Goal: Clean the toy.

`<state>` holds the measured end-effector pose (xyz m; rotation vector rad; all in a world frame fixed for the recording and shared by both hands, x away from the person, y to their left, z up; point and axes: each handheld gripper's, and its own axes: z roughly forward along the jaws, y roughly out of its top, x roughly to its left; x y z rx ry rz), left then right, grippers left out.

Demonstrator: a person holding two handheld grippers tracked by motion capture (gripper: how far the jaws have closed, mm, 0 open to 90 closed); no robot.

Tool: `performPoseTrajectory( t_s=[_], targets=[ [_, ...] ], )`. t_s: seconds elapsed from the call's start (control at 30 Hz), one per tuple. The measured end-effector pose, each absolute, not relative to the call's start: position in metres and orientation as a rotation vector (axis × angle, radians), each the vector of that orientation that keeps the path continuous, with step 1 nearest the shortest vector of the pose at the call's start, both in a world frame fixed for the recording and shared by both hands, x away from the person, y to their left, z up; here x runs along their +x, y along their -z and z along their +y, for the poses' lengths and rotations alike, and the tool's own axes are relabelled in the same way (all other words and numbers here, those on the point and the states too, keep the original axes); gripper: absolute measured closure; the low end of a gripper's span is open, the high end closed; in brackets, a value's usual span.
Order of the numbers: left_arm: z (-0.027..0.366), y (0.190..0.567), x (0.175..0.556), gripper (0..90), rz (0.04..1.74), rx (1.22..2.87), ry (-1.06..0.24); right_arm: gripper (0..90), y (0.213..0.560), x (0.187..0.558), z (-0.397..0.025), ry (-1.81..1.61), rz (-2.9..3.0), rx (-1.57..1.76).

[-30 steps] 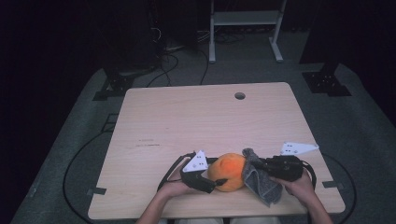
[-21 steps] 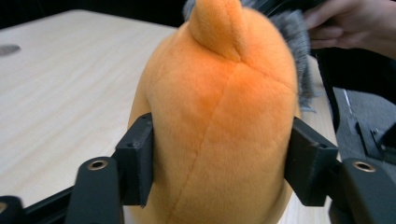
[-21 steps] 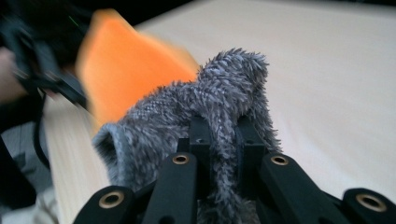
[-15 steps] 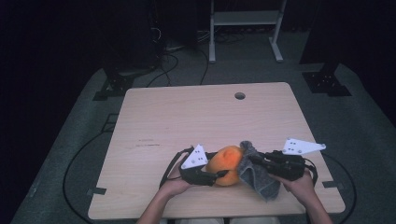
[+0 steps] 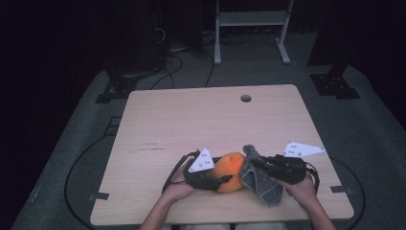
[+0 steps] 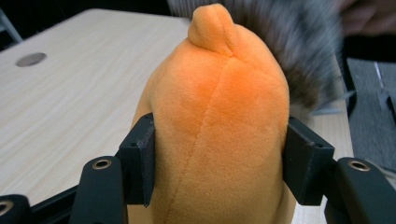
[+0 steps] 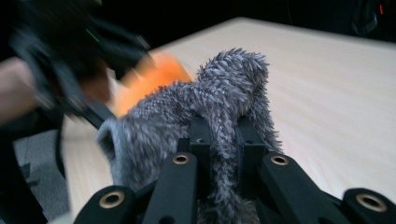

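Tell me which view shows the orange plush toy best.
The left gripper view: the orange plush toy looms sharp between the jaws. The high view shows it small; the right gripper view, a blurred patch behind the grey fuzzy cloth.

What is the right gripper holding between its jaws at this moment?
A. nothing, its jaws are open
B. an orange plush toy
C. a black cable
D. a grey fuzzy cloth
D: in the right gripper view, the right gripper has its jaws pinched on a fold of the grey fuzzy cloth, while the orange plush toy sits between the jaws of the left gripper.
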<state>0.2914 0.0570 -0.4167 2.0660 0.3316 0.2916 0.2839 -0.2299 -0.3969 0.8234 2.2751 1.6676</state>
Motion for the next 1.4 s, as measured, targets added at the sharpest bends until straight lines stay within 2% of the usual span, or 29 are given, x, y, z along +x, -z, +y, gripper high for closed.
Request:
performPoseTrajectory(
  t_s=[0.1, 0.13, 0.2, 0.27, 0.3, 0.4, 0.43, 0.47, 0.5, 0.57, 0.6, 0.7, 0.8, 0.93, 1.13, 1.23, 1.4],
  targets=[
    [0.048, 0.420, 0.288, 34.1, 0.303, 2.076, -0.307, 80.2, 0.393, 0.279, -0.221, -1.632, 2.286, 0.772],
    [0.049, 0.421, 0.288, 30.4, 0.297, 2.076, -0.300, 80.2, 0.396, 0.280, -0.220, -1.620, 2.295, 0.777],
    [0.053, 0.423, 0.291, 19.9, 0.311, 2.050, -0.253, 80.2, 0.402, 0.282, -0.223, -1.629, 2.304, 0.806],
    [0.058, 0.426, 0.298, 13.9, 0.333, 2.026, -0.155, 80.2, 0.406, 0.285, -0.229, -1.636, 2.310, 0.836],
    [0.059, 0.427, 0.300, 13.1, 0.340, 2.024, -0.151, 80.2, 0.408, 0.286, -0.231, -1.641, 2.312, 0.844],
    [0.057, 0.434, 0.301, 16.0, 0.331, 2.037, -0.180, 80.2, 0.413, 0.290, -0.235, -1.632, 2.311, 0.876],
    [0.057, 0.435, 0.301, 24.2, 0.337, 2.021, -0.215, 80.2, 0.419, 0.293, -0.240, -1.590, 2.316, 0.919],
    [0.057, 0.435, 0.301, 28.5, 0.337, 2.021, -0.215, 80.2, 0.419, 0.293, -0.240, -1.590, 2.316, 0.919],
    [0.057, 0.434, 0.300, 28.5, 0.341, 2.020, -0.237, 80.2, 0.420, 0.294, -0.241, -1.569, 2.316, 0.928],
    [0.057, 0.422, 0.297, 36.1, 0.348, 2.022, -0.286, 80.2, 0.409, 0.289, -0.247, -1.603, 2.275, 0.911],
    [0.057, 0.422, 0.297, 36.9, 0.348, 2.022, -0.286, 80.2, 0.409, 0.289, -0.247, -1.603, 2.275, 0.911],
    [0.054, 0.414, 0.292, 37.4, 0.340, 2.065, -0.347, 80.2, 0.389, 0.280, -0.243, -1.651, 2.236, 0.828],
    [0.047, 0.413, 0.286, 37.7, 0.299, 2.095, -0.348, 80.2, 0.378, 0.273, -0.225, -1.632, 2.257, 0.728],
    [0.049, 0.419, 0.289, 37.9, 0.308, 2.099, -0.313, 80.2, 0.392, 0.278, -0.215, -1.571, 2.319, 0.742],
    [0.049, 0.423, 0.291, 34.6, 0.330, 2.071, -0.311, 80.3, 0.408, 0.288, -0.238, -1.512, 2.314, 0.878],
    [0.045, 0.425, 0.291, 34.2, 0.337, 2.050, -0.315, 80.3, 0.403, 0.285, -0.242, -1.551, 2.288, 0.866],
    [0.036, 0.424, 0.284, 31.2, 0.253, 2.074, -0.324, 80.2, 0.390, 0.278, -0.223, -1.528, 2.308, 0.761]
  ],
)
